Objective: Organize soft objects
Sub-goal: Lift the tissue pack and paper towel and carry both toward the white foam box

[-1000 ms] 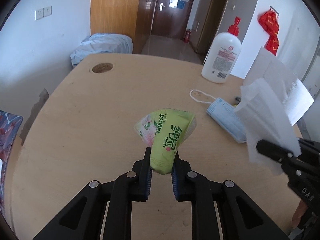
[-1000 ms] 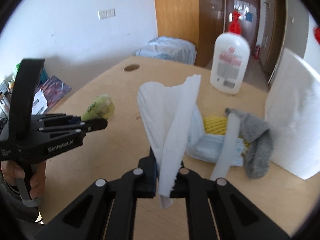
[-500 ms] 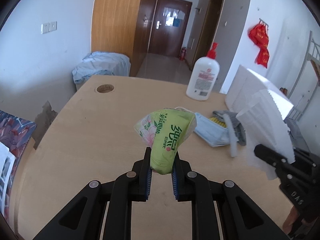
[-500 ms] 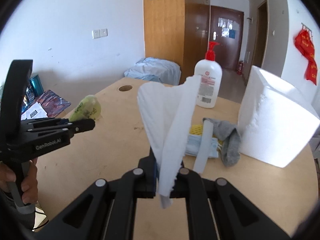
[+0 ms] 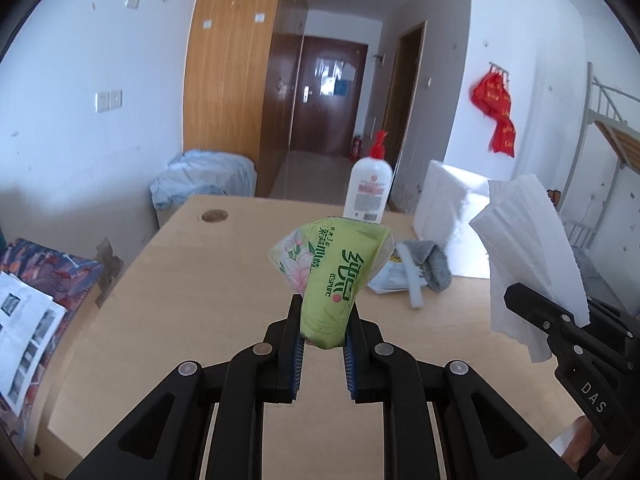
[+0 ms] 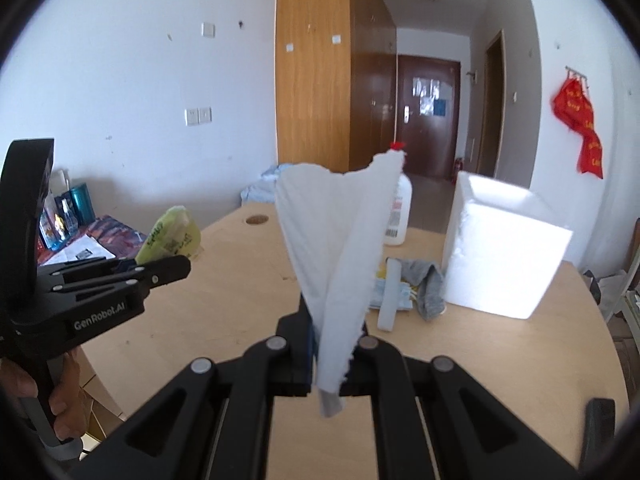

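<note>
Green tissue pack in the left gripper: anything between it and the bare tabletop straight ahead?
Nothing visible. The green plastic tissue pack hangs over bare wooden table; the grey sock pile lies off right.

Both my grippers are up off the table, each clamped on something soft.

My left gripper (image 5: 322,344) pinches the green tissue pack (image 5: 334,276) between its blue pads, nose angled downward. My right gripper (image 6: 332,354) is closed tight on the white paper towel (image 6: 340,248), which fans upward from the jaws. My left hand (image 6: 60,404) wraps the left handle.
</note>
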Available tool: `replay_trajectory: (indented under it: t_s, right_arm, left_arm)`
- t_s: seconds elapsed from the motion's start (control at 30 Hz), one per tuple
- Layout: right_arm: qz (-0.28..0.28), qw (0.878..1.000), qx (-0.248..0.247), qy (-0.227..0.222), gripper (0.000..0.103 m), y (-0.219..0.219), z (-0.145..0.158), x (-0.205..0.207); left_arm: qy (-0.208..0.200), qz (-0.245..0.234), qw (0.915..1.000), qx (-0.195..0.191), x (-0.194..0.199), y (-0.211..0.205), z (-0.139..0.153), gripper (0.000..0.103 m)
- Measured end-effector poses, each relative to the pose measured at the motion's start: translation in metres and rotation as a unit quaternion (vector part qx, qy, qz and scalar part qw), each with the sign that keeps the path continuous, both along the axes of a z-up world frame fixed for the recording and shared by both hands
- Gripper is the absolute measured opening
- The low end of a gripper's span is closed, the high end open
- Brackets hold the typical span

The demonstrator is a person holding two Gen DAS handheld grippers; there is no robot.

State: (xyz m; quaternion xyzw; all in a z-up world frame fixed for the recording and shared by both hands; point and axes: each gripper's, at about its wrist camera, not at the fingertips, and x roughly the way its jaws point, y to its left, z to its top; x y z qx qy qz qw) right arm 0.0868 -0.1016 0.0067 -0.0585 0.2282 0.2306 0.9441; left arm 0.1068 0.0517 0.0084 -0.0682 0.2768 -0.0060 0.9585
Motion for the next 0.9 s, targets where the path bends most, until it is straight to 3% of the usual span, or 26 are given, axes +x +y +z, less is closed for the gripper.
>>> replay_trajectory:
  t_s: [0.3,0.63,0.9]
  right_arm:
    - [-0.020,0.999,0.014,-0.031,0.009,-0.018,0.005,-0.049]
    - [-0.035,0.998,0.026,-0.055,0.009,-0.025,0.004,-0.079]
    - [-0.119,0.989,0.030,-0.088,0.009,-0.043,0.009,-0.092]
  left_arm:
    - [-0.044,-0.007,0.9990,0.010,-0.060,-0.014,0.008,0.018]
    - [-0.070,-0.028,0.9970,0.020,-0.093,-0.031,0.014,0.018]
    - [-0.095,-0.061,0.9935,0.017,-0.093,-0.052,0.019,0.018]
